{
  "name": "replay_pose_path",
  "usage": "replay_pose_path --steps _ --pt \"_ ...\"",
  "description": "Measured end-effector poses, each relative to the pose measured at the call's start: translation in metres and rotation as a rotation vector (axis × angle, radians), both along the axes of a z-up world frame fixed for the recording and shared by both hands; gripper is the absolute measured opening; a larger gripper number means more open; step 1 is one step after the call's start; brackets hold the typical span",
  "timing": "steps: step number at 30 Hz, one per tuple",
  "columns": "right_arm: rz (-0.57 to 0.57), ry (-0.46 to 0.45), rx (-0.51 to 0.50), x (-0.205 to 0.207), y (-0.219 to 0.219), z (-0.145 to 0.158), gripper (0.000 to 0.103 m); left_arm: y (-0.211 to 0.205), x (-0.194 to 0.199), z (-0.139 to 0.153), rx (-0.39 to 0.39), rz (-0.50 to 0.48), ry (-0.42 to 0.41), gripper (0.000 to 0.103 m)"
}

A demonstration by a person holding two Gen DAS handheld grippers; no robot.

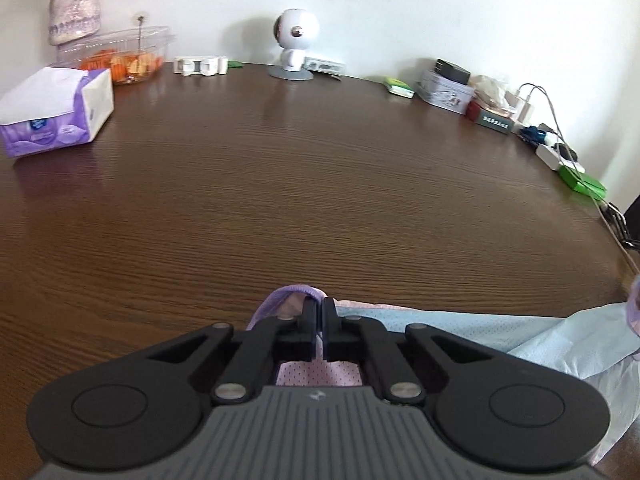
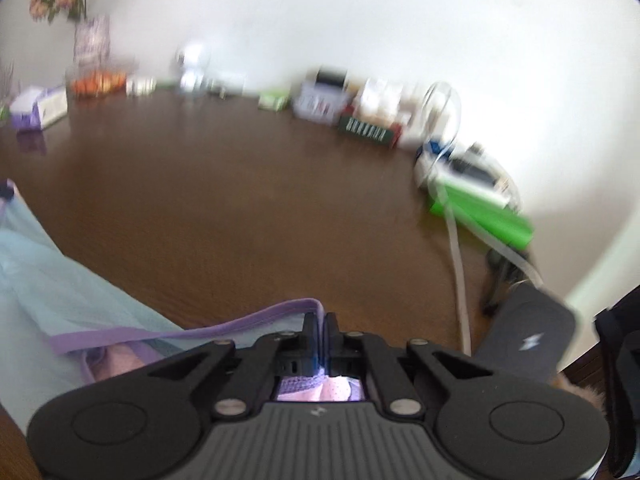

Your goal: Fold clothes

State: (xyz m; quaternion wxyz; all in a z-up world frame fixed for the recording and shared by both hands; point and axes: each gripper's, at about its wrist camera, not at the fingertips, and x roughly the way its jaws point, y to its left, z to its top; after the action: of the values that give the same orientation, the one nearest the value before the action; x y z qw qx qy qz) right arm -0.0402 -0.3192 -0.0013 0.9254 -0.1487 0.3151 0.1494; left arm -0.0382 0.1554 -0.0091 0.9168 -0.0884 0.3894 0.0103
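A light blue mesh garment (image 1: 472, 328) with purple trim and pink lining lies at the near edge of the brown table (image 1: 300, 184). My left gripper (image 1: 321, 304) is shut on its purple-trimmed edge (image 1: 292, 292). In the right wrist view, which is blurred, the same garment (image 2: 52, 280) spreads to the left. My right gripper (image 2: 322, 320) is shut on its purple trim (image 2: 224, 326), which stretches taut to the left. Pink fabric shows between both sets of fingers.
A purple tissue pack (image 1: 56, 112), a fruit container (image 1: 120, 56) and a vase (image 1: 74, 12) stand at the far left. A white camera figure (image 1: 294, 42) stands at the back. Boxes, chargers and cables (image 1: 540, 132) line the right edge, with a green box (image 2: 484, 216) and a grey pad (image 2: 528, 336).
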Motion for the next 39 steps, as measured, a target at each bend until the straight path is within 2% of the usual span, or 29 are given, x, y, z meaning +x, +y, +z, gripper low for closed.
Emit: replay_pose_path --steps 4,7,8,11,14,16,17,18,20,21,23,24,27,30,32,35,36,37,39 --pt "-0.052 -0.185 0.046 -0.072 -0.008 0.009 0.002 0.007 0.0 0.0 -0.007 0.026 0.001 0.002" --pt "-0.112 -0.264 -0.032 -0.113 -0.007 -0.008 0.002 0.009 0.001 -0.001 -0.01 0.026 0.001 0.002" --pt "-0.136 -0.262 -0.027 -0.12 -0.009 -0.016 0.002 0.01 0.002 -0.001 -0.01 0.026 0.001 0.002" --pt "-0.17 -0.179 0.018 -0.124 -0.014 -0.038 0.002 0.01 0.002 0.0 -0.002 0.028 0.001 0.002" --pt "-0.149 -0.108 0.027 -0.121 -0.015 -0.046 0.003 0.012 -0.005 0.002 -0.008 0.033 -0.018 0.005" --pt "-0.113 -0.082 0.106 -0.121 -0.022 -0.035 0.012 0.012 -0.015 0.008 -0.017 0.025 -0.03 0.008" --pt "-0.097 -0.078 0.155 -0.123 -0.027 -0.026 0.023 0.011 -0.02 0.013 -0.015 0.02 -0.035 0.009" --pt "-0.093 -0.088 0.192 -0.122 -0.032 -0.018 0.033 0.006 -0.025 0.018 -0.013 -0.002 -0.052 0.011" --pt "-0.098 -0.115 0.244 -0.117 -0.036 -0.005 0.034 -0.008 -0.033 0.028 -0.007 -0.058 -0.091 0.02" --pt "-0.081 -0.106 0.271 -0.112 -0.036 -0.002 0.034 -0.018 -0.036 0.033 -0.001 -0.087 -0.109 0.03" --pt "0.032 -0.047 0.323 -0.098 -0.031 -0.003 0.034 -0.047 -0.04 0.04 0.017 -0.184 -0.125 0.033" --pt "0.113 -0.011 0.309 -0.092 -0.023 -0.006 0.032 -0.065 -0.041 0.043 0.022 -0.24 -0.132 0.033" --pt "0.281 0.007 0.089 -0.094 0.007 -0.015 0.032 -0.132 -0.04 0.048 0.005 -0.414 -0.144 0.044" --pt "0.319 0.026 -0.055 -0.101 0.013 -0.021 0.031 -0.215 -0.035 0.043 0.022 -0.606 -0.13 0.046" --pt "0.302 0.027 -0.063 -0.106 0.007 -0.02 0.025 -0.25 -0.025 0.028 0.073 -0.707 -0.114 0.048" --pt "0.271 0.01 -0.083 -0.107 0.002 -0.025 0.009 -0.285 -0.009 0.005 0.154 -0.766 -0.051 0.045" --pt "0.265 0.006 -0.08 -0.106 0.002 -0.027 0.008 -0.292 -0.005 -0.001 0.171 -0.77 -0.034 0.037" --pt "0.264 0.004 -0.068 -0.105 0.002 -0.029 0.007 -0.298 -0.001 -0.006 0.188 -0.775 -0.017 0.018" --pt "0.256 0.002 -0.085 -0.103 0.006 -0.036 0.004 -0.301 -0.002 -0.01 0.194 -0.765 -0.008 0.01"
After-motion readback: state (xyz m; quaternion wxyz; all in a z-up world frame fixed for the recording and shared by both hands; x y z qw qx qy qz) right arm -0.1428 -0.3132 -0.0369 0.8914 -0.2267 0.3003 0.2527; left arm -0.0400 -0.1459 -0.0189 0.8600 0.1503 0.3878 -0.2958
